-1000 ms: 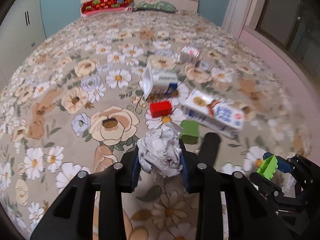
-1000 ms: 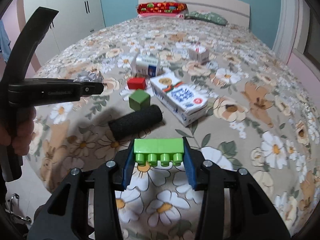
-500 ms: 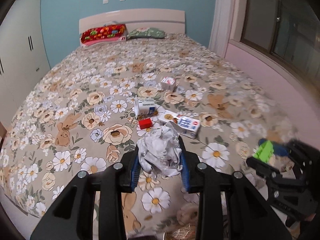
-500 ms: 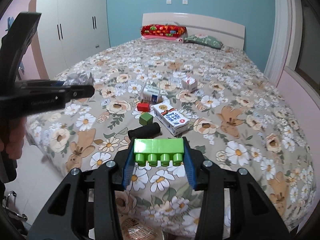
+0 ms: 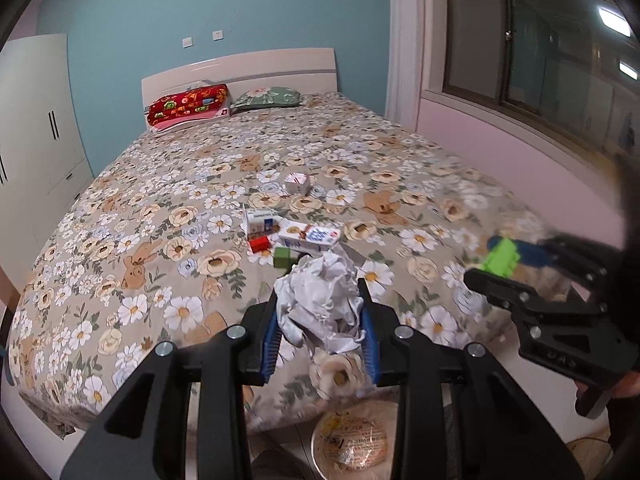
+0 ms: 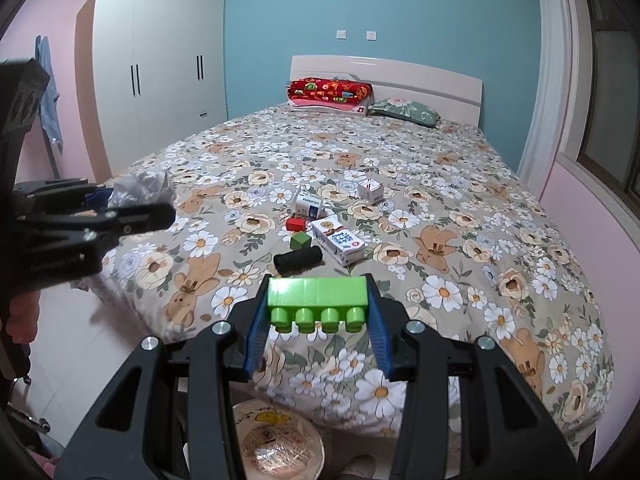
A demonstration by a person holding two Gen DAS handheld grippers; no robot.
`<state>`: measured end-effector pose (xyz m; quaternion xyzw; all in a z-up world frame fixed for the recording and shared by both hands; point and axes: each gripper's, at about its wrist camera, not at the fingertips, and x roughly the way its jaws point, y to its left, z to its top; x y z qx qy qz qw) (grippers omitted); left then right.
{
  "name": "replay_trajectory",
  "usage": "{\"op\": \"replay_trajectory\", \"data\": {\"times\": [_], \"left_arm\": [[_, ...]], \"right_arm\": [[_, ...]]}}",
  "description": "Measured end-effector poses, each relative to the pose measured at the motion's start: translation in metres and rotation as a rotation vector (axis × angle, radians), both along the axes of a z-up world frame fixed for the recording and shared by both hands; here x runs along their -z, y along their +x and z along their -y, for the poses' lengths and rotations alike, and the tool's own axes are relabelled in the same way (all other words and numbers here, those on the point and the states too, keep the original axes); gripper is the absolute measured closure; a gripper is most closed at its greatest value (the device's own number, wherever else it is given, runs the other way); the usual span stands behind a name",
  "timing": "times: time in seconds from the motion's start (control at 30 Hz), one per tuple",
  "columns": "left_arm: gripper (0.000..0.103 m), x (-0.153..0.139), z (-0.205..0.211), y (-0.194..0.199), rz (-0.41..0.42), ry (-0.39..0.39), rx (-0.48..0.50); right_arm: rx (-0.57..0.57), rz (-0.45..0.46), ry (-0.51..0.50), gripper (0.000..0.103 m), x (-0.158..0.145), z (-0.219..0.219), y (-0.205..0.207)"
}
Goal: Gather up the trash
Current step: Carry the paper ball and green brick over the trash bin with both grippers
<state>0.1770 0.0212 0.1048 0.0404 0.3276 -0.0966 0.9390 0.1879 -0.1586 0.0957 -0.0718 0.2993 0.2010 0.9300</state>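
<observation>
My left gripper (image 5: 320,320) is shut on a crumpled ball of white paper (image 5: 320,300), held off the foot of the bed. My right gripper (image 6: 318,312) is shut on a green toy brick (image 6: 318,300), also held past the bed's foot; it shows at the right of the left wrist view (image 5: 502,256). On the floral bedspread (image 6: 440,208) lie a milk carton (image 6: 338,242), a second carton (image 6: 308,204), a small white box (image 6: 370,190), a red block (image 6: 295,224), a green cube (image 6: 300,240) and a black foam roll (image 6: 298,260).
A round bin (image 6: 278,444) with a wrapper inside stands on the floor below both grippers; it also shows in the left wrist view (image 5: 352,440). A white wardrobe (image 6: 160,80) stands at the left. A pink wall with a window (image 5: 540,80) runs along the right.
Both grippers have pulled back from the bed and risen, each keeping its object. The bin on the floor has come into view below them.
</observation>
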Motion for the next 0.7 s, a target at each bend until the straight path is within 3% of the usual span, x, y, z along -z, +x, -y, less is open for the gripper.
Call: {"op": "replay_trajectory", "data": {"times": [0.33,0.7], "left_arm": [[0.067,0.041,0.005,-0.036,-0.077,0.008,0.009],[0.067,0.129,0.010,-0.034,-0.268,-0.002,0.011]], "right_arm": [[-0.003,-0.078,-0.004,0.059,0.038,0.009,-0.035],[0.006,-0.242,-0.004,0.059,0.113,0.008,-0.036]]}}
